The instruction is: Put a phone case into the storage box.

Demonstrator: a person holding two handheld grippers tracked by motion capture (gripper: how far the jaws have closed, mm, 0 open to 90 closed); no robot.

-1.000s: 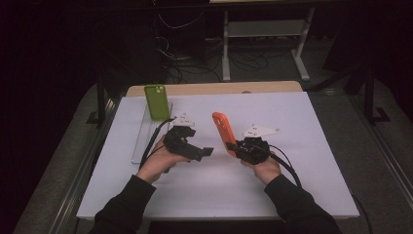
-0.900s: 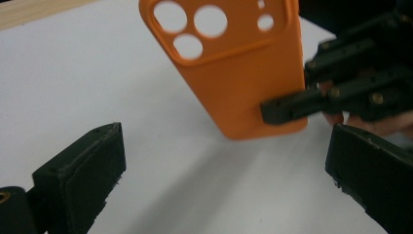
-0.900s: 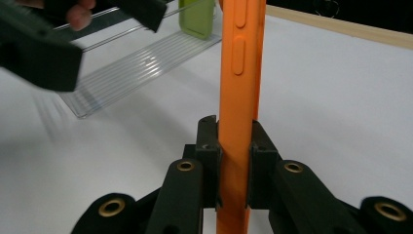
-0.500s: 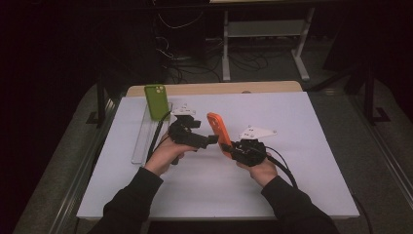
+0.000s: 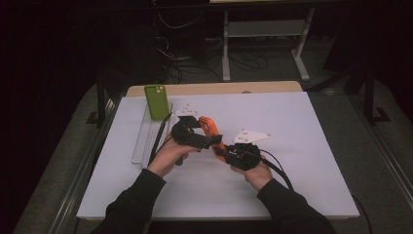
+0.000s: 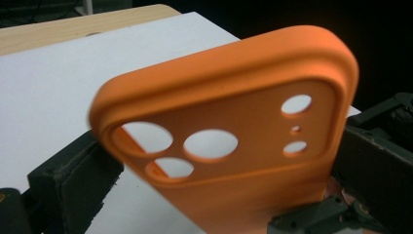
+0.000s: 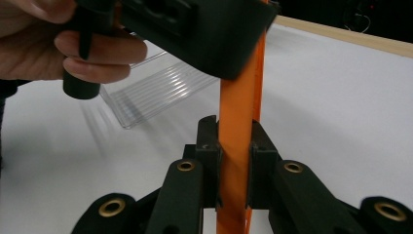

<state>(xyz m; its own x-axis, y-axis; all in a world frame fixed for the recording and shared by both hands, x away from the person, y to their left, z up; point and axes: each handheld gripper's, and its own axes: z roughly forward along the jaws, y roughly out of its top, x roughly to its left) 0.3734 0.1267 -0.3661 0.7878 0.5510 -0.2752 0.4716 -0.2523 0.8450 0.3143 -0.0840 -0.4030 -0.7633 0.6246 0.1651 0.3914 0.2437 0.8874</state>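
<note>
White sheet over the table [image 5: 302, 161], wooden edge at the far side, dark room with cables and a metal stand behind. Your right gripper [image 7: 234, 161] is clamped on the orange phone case [image 5: 210, 130] — its own view shows both pads pressed flat against the case's thin edge, case standing upright between them. From above, your right gripper sits near mid-table [image 5: 225, 151], the grey three-cornered plate [image 5: 251, 136] on top, cable [image 5: 277, 168] trailing back toward you. Case is off the surface, tilted up and away from that gripper toward your left one. Your left gripper [image 5: 207, 142] is at the case from the left side; its own view has the case's camera end close up [image 6: 229, 146], cut-outs facing the lens, a black jaw on each side of it. Jaws look spread wide either side of the case — can't tell whether the pads actually press on it. Right gripper view shows your left hand [image 7: 58, 44] wrapped round the left gripper's body, that body overlapping the top of the case. Green phone case [image 5: 156, 101] stands upright at the far left, in a clear plastic tray [image 5: 143, 141] that lies just left of your left hand.
</note>
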